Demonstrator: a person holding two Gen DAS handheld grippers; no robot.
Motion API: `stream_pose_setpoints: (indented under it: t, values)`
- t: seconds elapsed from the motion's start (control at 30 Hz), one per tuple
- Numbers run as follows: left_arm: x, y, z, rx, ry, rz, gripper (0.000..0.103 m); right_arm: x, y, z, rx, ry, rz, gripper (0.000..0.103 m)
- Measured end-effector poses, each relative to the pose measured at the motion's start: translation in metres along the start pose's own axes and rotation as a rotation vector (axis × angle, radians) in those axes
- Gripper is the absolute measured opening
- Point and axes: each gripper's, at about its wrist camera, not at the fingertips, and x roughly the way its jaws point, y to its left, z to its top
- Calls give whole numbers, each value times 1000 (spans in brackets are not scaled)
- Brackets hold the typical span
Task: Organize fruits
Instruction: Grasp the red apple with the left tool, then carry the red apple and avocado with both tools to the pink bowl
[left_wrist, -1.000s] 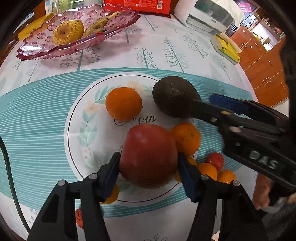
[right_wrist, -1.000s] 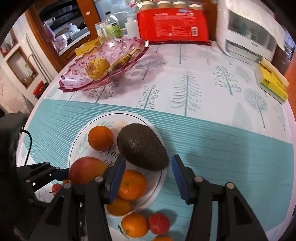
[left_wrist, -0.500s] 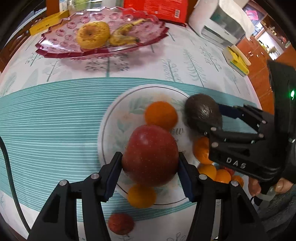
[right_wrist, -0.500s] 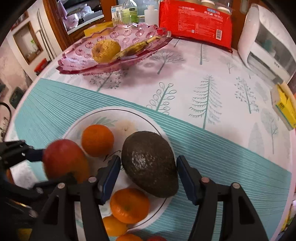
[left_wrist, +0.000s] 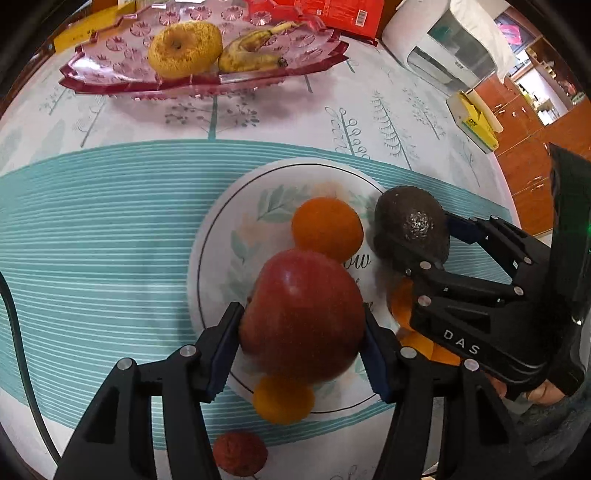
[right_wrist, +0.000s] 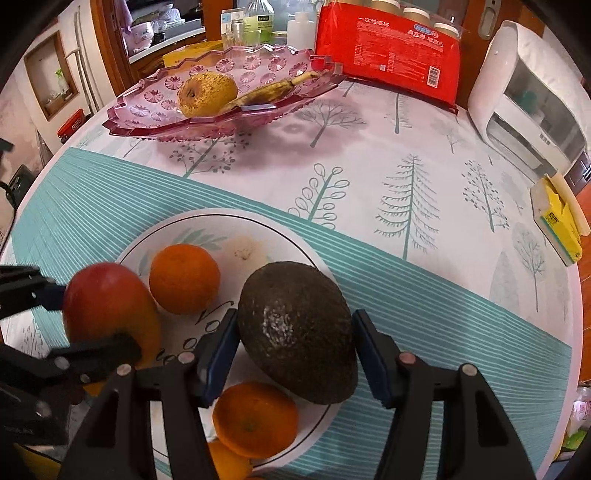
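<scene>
Tree-print tablecloth (right_wrist: 369, 155), pink tray (right_wrist: 147, 122) upper left, beyond both your grippers. Left gripper (left_wrist: 301, 339) clamps the mango (left_wrist: 303, 314); right gripper (right_wrist: 293, 354) closing round the avocado (right_wrist: 295, 328), grip unconfirmed.

Home kitchen, prob.: wood cabinets (left_wrist: 532, 147).

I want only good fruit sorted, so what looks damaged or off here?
In the pink tray, the yellow apple looks rough and speckled, and the banana is heavily browned. The avocado has a pale scuffed patch.
</scene>
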Motion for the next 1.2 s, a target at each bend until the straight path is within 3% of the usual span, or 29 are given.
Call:
stream_pose_setpoints:
  t: [0.47, 0.87, 1.2]
  values:
    - [-17, -4, 1, 49, -57, 37, 58, -25, 5, 1, 22, -50, -21, 60]
    - [-122, -4, 19, 81, -202, 75, 58, -103, 24, 21, 35, -168, -20, 60]
    - [-225, 10, 83, 183, -338, 197, 58, -176, 37, 89, 72, -317, -4, 60]
